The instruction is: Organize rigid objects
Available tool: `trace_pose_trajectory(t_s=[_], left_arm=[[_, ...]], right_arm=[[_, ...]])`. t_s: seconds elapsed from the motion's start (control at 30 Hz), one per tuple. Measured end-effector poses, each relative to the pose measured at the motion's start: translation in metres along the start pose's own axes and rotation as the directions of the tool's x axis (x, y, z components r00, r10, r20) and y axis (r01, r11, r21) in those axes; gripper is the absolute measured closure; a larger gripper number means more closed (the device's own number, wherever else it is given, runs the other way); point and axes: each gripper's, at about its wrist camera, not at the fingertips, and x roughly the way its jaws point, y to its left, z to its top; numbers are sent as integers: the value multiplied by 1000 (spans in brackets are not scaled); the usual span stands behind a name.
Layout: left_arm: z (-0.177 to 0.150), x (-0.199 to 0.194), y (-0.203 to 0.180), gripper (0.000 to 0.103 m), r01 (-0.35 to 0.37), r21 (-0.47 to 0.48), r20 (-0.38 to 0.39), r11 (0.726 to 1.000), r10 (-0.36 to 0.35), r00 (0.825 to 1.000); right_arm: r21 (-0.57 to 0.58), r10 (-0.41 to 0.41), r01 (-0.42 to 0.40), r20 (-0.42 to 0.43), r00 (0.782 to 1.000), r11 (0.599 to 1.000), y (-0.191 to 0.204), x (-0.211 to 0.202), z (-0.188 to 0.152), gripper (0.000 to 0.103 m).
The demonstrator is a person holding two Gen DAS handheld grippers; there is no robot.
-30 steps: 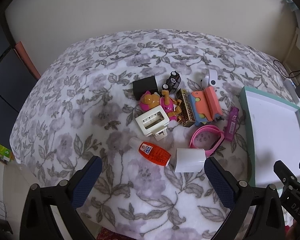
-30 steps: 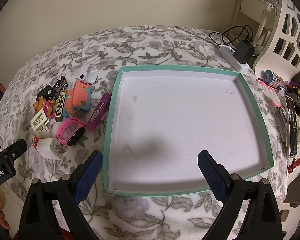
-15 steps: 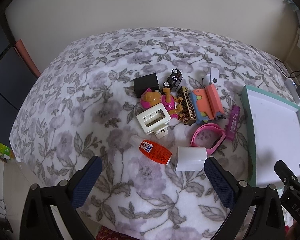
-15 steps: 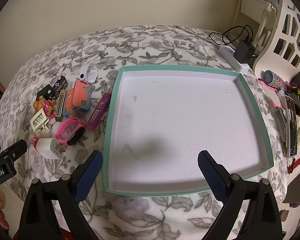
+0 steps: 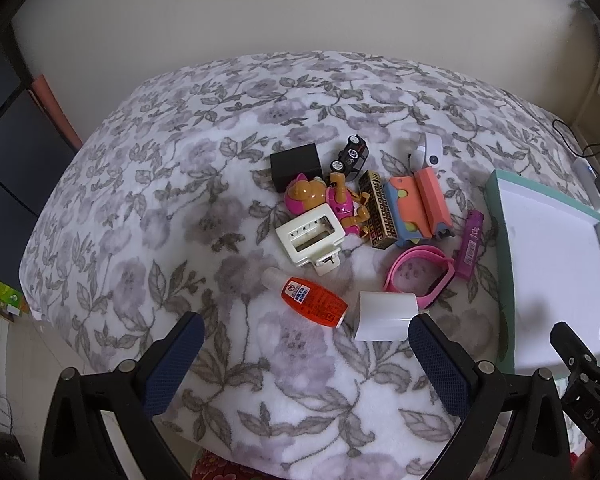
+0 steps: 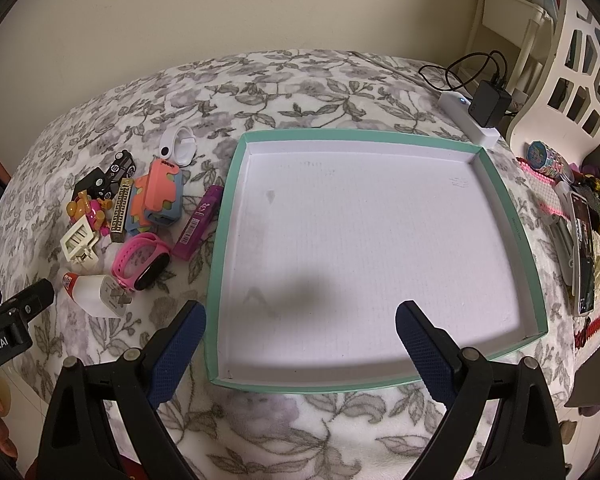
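A pile of small objects lies on the floral blanket: an orange bottle (image 5: 314, 301), a white plug adapter (image 5: 385, 316), a cream hair clip (image 5: 311, 234), a pink watch band (image 5: 418, 274), a purple lighter (image 5: 471, 245), a toy figure (image 5: 324, 202), a black box (image 5: 295, 166) and a toy car (image 5: 351, 157). My left gripper (image 5: 306, 342) hovers open just in front of the bottle and adapter. The green-rimmed white tray (image 6: 500, 184) holds nothing. My right gripper (image 6: 300, 330) stands open over the tray's near edge. The pile (image 6: 140, 216) lies left of the tray.
A white power strip with a black charger (image 6: 485, 105) sits behind the tray. A phone (image 6: 584, 254) and trinkets lie along the right edge. A white lattice chair (image 6: 576, 60) stands at the far right. The blanket drops off at the left and front.
The left gripper's view has drifted slightly, with the pile sitting a little lower and closer. The right gripper and tray look unchanged.
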Motion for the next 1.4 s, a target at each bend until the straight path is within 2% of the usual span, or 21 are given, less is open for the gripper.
trace_pose_trajectory(t_s=[0.17,0.33,0.57,0.7,0.93,1.0,1.07,1.23,1.27,1.4], left_arm=[[3,2,9,0,2,-34,-7,999,-2,1000],[12,12,31,0,-25,-117,-25,993,22,999],[16,45,62,0,-70,-216,-116,974,46,992],[14,64,74,0,-88,-256,-173,963,43,984],[9,81,94,0,-100,-345,-225,933,22,974],[9,82,95,0,-96,-356,-226,929,14,974],[9,83,95,0,-85,-364,-225,927,1,974],[11,85,88,0,-27,-372,-215,928,-58,975],[12,85,85,0,-16,-371,-213,928,-68,975],[15,88,77,0,20,-362,-211,932,-103,972]], right_arm=[[-14,14,-14,4,1000,1000,4,-1,1,7],[-47,99,-99,-20,995,994,26,4,11,7],[-171,157,-169,-81,984,971,89,19,12,7],[-177,201,-225,-144,969,958,120,36,9,7],[-154,210,-238,-177,962,959,143,57,5,7],[-141,214,-239,-172,962,961,144,58,5,11],[-120,235,-258,-176,956,959,144,60,7,24],[-104,270,-294,-199,942,950,149,65,8,36],[-104,275,-298,-196,941,949,149,64,8,41],[-113,281,-306,-190,941,945,145,61,8,41]])
